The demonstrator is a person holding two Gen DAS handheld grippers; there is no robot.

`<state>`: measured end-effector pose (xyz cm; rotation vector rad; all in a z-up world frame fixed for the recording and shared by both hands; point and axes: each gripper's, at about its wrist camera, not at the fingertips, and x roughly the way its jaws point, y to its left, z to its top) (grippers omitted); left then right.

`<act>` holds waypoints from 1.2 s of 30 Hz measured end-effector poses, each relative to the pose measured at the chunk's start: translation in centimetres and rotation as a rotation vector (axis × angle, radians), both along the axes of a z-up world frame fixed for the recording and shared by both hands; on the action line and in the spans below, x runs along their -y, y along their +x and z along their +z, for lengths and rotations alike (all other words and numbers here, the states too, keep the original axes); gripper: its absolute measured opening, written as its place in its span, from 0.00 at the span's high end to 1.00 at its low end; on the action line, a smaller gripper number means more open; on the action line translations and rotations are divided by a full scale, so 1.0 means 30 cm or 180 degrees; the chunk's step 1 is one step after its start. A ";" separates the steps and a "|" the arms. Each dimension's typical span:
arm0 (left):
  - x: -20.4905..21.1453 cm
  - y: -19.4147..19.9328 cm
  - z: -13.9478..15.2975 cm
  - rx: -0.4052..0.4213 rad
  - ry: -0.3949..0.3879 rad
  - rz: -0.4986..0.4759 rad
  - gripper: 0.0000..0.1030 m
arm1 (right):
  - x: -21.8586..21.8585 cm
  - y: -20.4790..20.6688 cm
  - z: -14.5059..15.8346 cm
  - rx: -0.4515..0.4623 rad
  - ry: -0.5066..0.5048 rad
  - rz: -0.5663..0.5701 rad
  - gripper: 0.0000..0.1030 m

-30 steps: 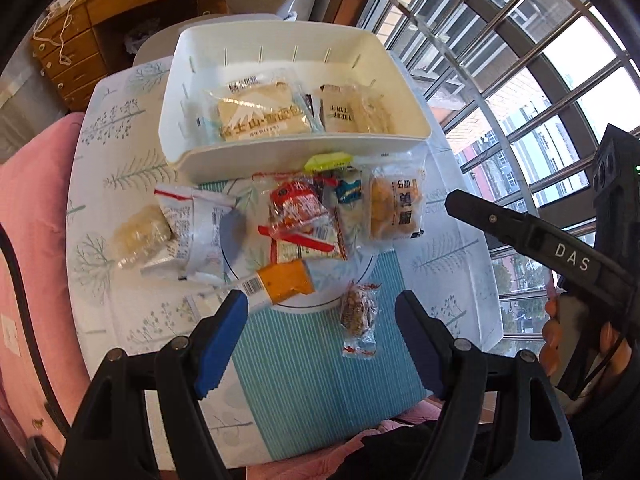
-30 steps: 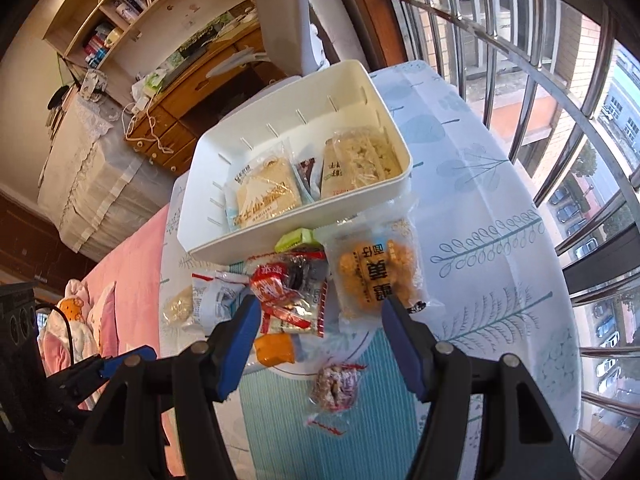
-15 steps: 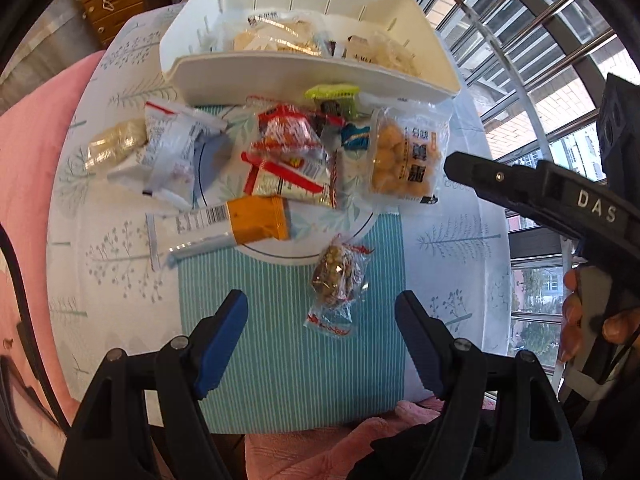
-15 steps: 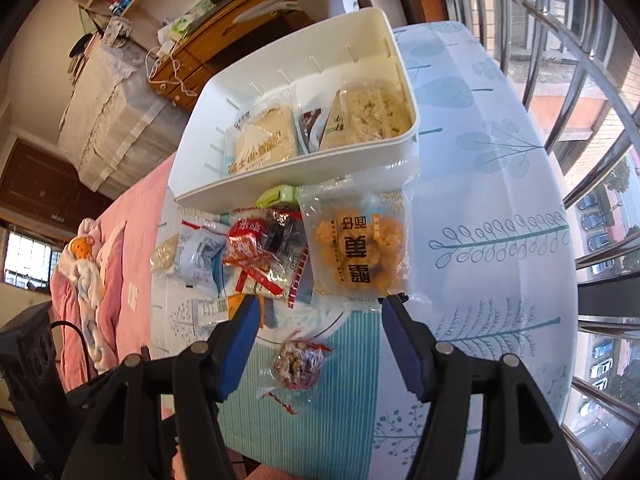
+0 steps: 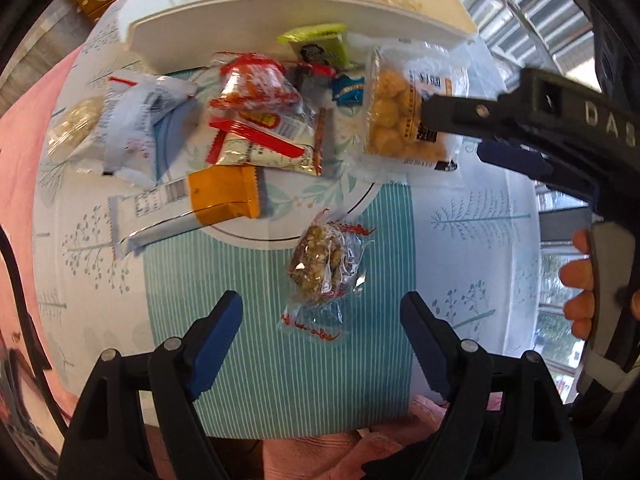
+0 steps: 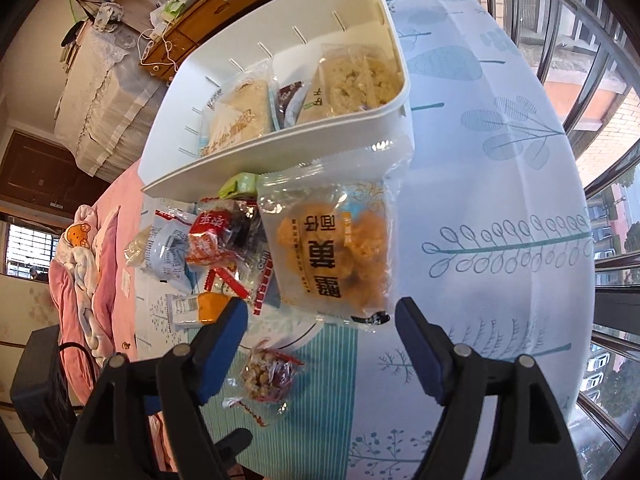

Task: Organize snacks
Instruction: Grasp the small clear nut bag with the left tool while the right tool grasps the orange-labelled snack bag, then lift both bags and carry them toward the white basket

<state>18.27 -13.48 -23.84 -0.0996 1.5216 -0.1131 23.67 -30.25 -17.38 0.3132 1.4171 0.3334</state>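
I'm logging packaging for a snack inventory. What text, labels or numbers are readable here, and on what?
"DAS": raised letters on the right gripper.
"20200110", roughly; faint date stamp on the clear bag of golden puffs.
Large black Chinese characters on that bag, upside down in the right wrist view; I can't transcribe them reliably.
Barcode and small print on the orange-and-white bar: too small.
Print on packets inside the white bin: blurred.

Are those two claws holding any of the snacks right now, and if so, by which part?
Nothing is held. Both claws are opening: the left claw over the nut cluster packet, the right claw near the puff bag.
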 end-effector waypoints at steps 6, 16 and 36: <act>0.033 0.038 -0.069 -0.0086 -0.0018 -0.0134 0.21 | -0.015 0.028 -0.063 -0.0103 -0.0054 -0.0018 0.12; 0.062 0.063 -0.179 -0.0424 -0.0044 -0.0134 0.24 | -0.037 0.074 -0.132 -0.0145 -0.0061 -0.0051 0.12; 0.048 0.037 -0.227 -0.0469 -0.0258 0.0068 0.63 | -0.069 0.102 -0.157 -0.0146 -0.0076 0.0070 0.20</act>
